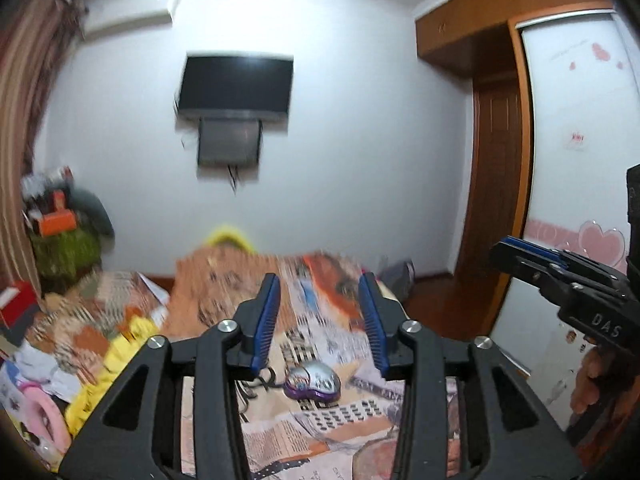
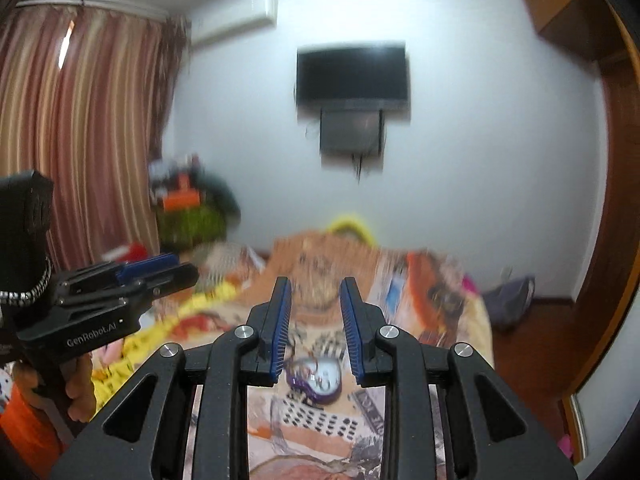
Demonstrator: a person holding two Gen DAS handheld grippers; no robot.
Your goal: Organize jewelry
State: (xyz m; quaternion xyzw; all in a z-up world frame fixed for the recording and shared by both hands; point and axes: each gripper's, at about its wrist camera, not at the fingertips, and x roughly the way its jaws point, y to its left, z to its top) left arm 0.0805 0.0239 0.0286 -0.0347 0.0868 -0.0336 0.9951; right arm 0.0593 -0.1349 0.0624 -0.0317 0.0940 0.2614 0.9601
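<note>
A small heart-shaped jewelry box [image 1: 313, 385], silver lid over a purple base, lies on the patterned bed cover [image 1: 340, 424]. It also shows in the right wrist view [image 2: 318, 380]. A thin dark cord or necklace [image 1: 262, 380] lies just left of it. My left gripper [image 1: 321, 280] is open and empty, held above the bed with the box between and below its fingers. My right gripper [image 2: 315, 283] is open and empty, also above the box. Each gripper shows from the side in the other's view, the right one [image 1: 516, 252] and the left one [image 2: 176, 266].
The bed cover [image 2: 320, 432] is strewn at the left with yellow fabric [image 1: 120, 352] and a pink item [image 1: 40, 412]. A red box [image 1: 18, 304] sits at the left edge. A TV [image 1: 236, 82] hangs on the far wall. A wardrobe [image 1: 580, 200] stands right.
</note>
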